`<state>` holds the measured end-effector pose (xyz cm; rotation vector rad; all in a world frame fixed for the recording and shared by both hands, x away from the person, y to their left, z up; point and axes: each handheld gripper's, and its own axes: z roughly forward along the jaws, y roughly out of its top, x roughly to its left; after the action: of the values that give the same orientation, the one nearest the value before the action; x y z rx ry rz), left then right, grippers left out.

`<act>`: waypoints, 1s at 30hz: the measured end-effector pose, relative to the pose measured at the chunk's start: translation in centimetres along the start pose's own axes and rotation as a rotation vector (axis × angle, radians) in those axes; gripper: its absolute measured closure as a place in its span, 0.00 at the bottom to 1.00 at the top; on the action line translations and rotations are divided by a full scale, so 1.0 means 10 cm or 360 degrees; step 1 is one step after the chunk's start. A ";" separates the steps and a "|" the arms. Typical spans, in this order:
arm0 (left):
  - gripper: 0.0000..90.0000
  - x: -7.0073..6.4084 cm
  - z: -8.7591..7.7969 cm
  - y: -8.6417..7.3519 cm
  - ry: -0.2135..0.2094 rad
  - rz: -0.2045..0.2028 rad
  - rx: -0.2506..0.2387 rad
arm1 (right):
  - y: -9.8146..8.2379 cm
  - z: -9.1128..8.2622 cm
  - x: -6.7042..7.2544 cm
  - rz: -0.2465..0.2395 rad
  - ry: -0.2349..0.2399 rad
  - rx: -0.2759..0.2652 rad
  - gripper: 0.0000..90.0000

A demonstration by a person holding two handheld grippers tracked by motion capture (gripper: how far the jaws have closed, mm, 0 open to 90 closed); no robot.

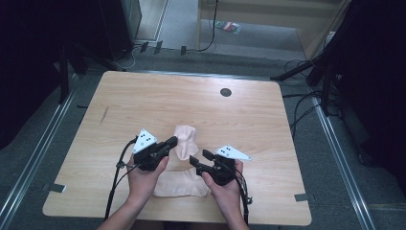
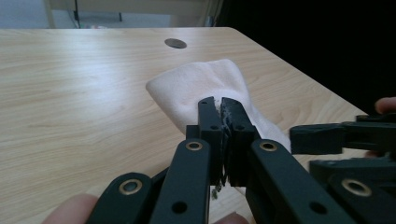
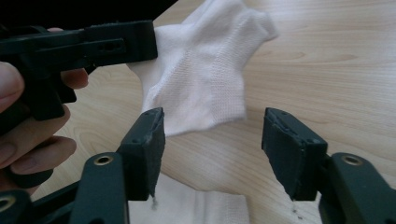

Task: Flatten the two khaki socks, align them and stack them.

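Two pale pink socks lie near the front of the wooden table [image 1: 143, 96]. The upper sock [image 1: 186, 136] [image 2: 205, 86] [image 3: 205, 70] has one edge pinched in my left gripper [image 1: 171, 142] [image 2: 222, 108], whose jaws are pressed together on the fabric. In the right gripper view the left gripper [image 3: 140, 39] meets that sock's left edge. My right gripper [image 1: 201, 156] [image 3: 210, 135] stands open just right of the sock, nothing between its jaws. The lower sock [image 1: 182, 184] [image 3: 196, 207] lies flat between the person's hands, under the right gripper.
A round dark grommet hole [image 1: 225, 92] [image 2: 175, 43] sits near the table's far edge. A small dark mark [image 1: 103, 115] is on the left part of the top. Cables [image 1: 306, 103] run over the floor to the right.
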<state>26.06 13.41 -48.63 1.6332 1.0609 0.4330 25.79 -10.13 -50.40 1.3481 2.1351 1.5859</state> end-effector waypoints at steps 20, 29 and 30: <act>0.97 0.04 0.02 -0.16 -0.0064 0.0013 0.0021 | 0.07 -0.05 -0.03 0.0020 0.0051 0.0025 0.98; 0.62 0.26 -0.02 -0.23 -0.0088 -0.0157 0.0085 | 0.37 0.03 0.15 -0.0177 -0.0083 0.0159 0.98; 0.62 0.28 -0.02 -0.25 -0.0101 -0.0164 0.0112 | 0.37 0.03 0.15 -0.0177 -0.0083 0.0159 0.98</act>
<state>26.35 15.86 -51.47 1.6348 1.1175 0.2765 27.16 -8.67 -46.94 1.2594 2.2426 1.4055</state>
